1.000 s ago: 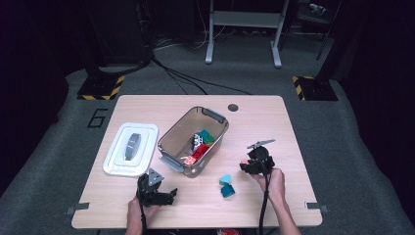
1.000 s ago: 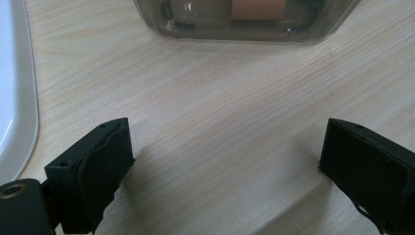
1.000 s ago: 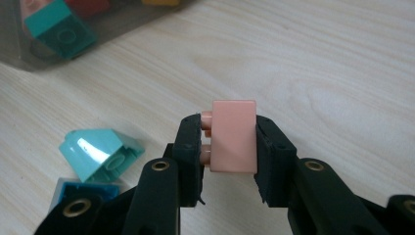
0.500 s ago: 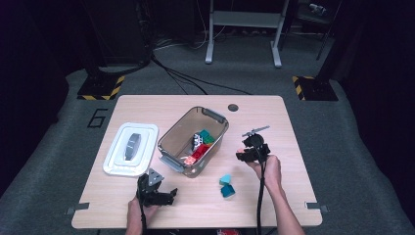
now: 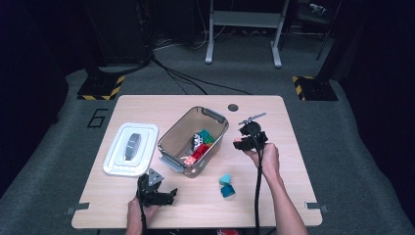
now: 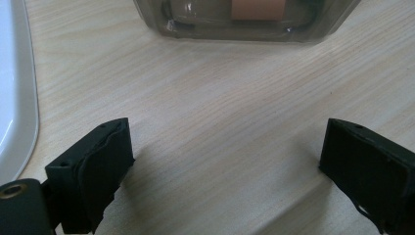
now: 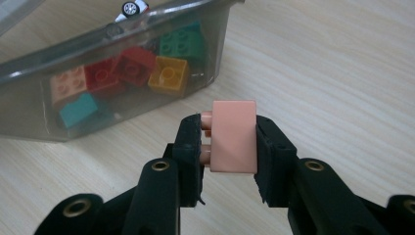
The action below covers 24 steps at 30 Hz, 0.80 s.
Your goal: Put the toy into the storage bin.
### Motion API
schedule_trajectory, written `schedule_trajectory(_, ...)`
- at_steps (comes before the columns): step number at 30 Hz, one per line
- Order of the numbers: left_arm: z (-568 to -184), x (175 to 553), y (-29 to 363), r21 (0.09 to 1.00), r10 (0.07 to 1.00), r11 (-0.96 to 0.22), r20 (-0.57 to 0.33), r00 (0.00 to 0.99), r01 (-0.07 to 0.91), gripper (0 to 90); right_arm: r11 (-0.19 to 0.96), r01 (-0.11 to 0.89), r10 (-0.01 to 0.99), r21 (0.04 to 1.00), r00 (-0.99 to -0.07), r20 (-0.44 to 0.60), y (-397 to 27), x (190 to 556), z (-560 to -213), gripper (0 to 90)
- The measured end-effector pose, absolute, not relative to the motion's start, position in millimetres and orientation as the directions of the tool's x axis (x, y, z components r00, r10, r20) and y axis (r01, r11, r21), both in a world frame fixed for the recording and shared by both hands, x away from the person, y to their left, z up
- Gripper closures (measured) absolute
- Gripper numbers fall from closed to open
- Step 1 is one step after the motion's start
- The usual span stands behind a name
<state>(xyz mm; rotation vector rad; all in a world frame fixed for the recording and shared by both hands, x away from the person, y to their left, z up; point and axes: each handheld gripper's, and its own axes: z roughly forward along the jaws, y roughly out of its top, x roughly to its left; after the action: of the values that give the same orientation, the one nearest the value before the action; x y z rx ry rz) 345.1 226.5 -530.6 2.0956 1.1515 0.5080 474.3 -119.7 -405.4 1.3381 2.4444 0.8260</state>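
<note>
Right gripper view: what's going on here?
A person is sorting toy bricks into a clear bin. The right gripper is shut on a pink brick, held above the table beside the bin, which already holds several coloured bricks. The left gripper sits open on the table near the white lid. Two teal bricks remain on the table.

I see grey carpet (image 5: pixel 342 161) round my wood table (image 5: pixel 293 196), a metal stand (image 5: pixel 243 29) and striped floor plates (image 5: pixel 100 88) beyond, all dark
</note>
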Motion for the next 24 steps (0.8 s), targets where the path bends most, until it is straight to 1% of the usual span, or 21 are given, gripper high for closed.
schedule_trajectory(15, -530.6, 345.0, 226.5, 0.723, 0.847, -0.374, 0.011, 0.532, 0.58, 5.2, 0.437, 0.638, 0.816, 0.635, -0.578, 0.02, -102.4, 486.9, -356.0, 66.6)
schedule_trajectory(24, -530.4, 345.0, 226.8, 0.721, 0.845, -0.38, 0.016, 0.535, 0.579, 5.3, 0.468, 0.612, 0.795, 0.637, -0.607, -0.002, -78.6, 502.3, -346.5, 66.5)
